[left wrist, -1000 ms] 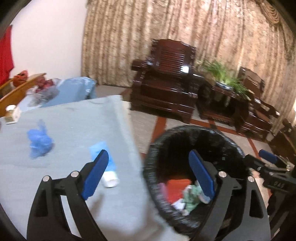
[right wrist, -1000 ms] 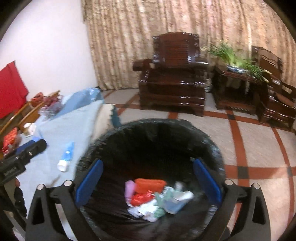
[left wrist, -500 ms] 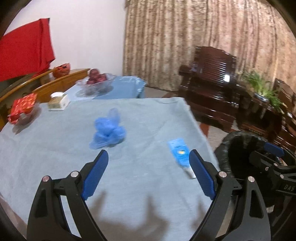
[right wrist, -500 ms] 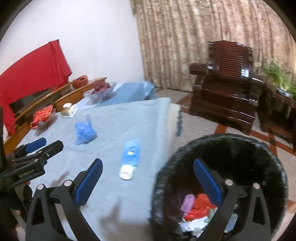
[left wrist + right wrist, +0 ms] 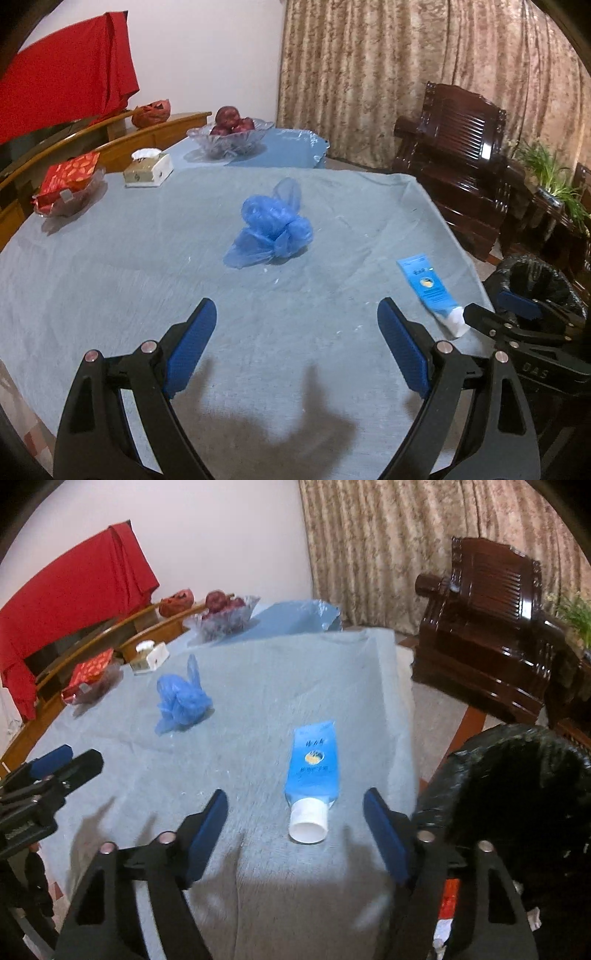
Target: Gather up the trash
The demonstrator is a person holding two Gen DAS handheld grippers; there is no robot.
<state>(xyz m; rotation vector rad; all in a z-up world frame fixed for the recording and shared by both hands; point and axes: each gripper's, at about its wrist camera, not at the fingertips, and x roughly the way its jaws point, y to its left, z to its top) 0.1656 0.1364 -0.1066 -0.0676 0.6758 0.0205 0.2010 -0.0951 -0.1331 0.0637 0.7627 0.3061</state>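
A crumpled blue plastic bag lies mid-table; it also shows in the right wrist view. A blue tube with a white cap lies near the table's right edge, also seen in the left wrist view. My left gripper is open and empty, above the cloth short of the bag. My right gripper is open and empty, with the tube's cap just ahead between its fingers. A black-lined trash bin stands beside the table at the right, with trash inside.
The table has a grey-blue cloth. At its far side are a tissue box, a glass bowl of fruit and a dish with a red packet. Dark wooden armchairs stand at the right.
Both grippers have swung left from over the trash bin to over the table. The left now faces the blue bag, the right faces the tube. Both stay open.
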